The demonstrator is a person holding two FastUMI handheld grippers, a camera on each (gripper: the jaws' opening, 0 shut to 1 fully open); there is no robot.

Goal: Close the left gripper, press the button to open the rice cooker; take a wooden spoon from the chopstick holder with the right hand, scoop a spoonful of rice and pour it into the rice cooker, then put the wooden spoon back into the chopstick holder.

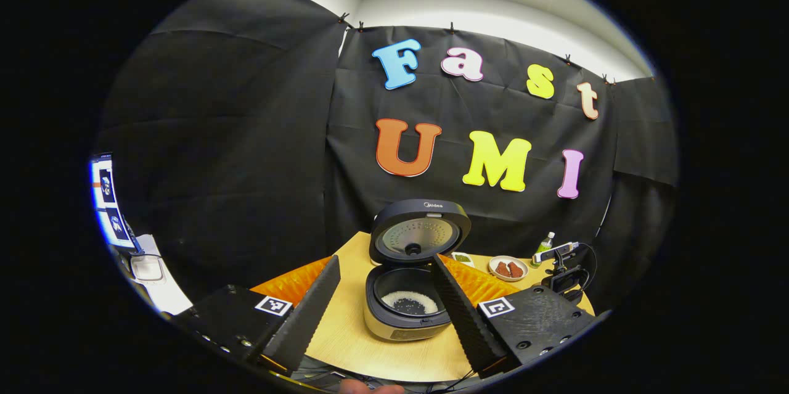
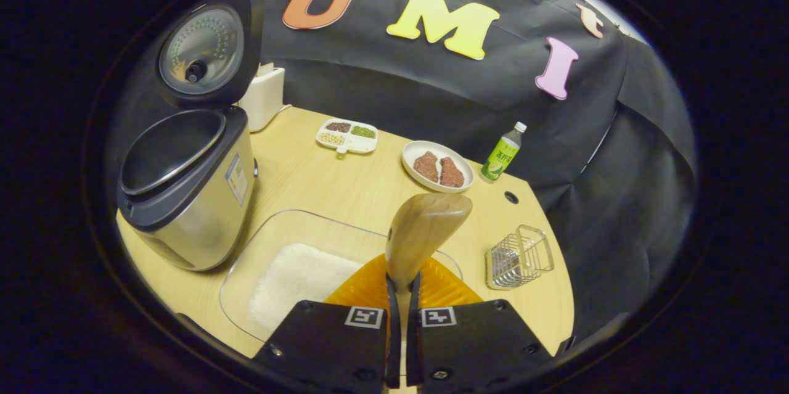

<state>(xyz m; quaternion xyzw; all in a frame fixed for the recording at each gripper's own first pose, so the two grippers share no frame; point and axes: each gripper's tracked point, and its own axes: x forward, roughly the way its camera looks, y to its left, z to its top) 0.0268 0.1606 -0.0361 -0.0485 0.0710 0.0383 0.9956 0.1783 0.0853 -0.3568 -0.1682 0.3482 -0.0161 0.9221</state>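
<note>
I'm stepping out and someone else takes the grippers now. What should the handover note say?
Left gripper: open, empty, facing the rice cooker.
Right gripper: shut on the wooden spoon, above the glass dish of rice.
Done: cooker lid is up; some rice already lies in the pot.
The wire chopstick holder stands right of the dish.
Left: probably just return the spoon to the holder.

Your light wood table is carrying a fair bit: the rice cooker sits at its left edge, lid up, and the glass dish of rice is along the near edge. Toward the back edge you've got a divided snack tray, a plate, and a green bottle. The wire chopstick holder is by the right edge.
</note>
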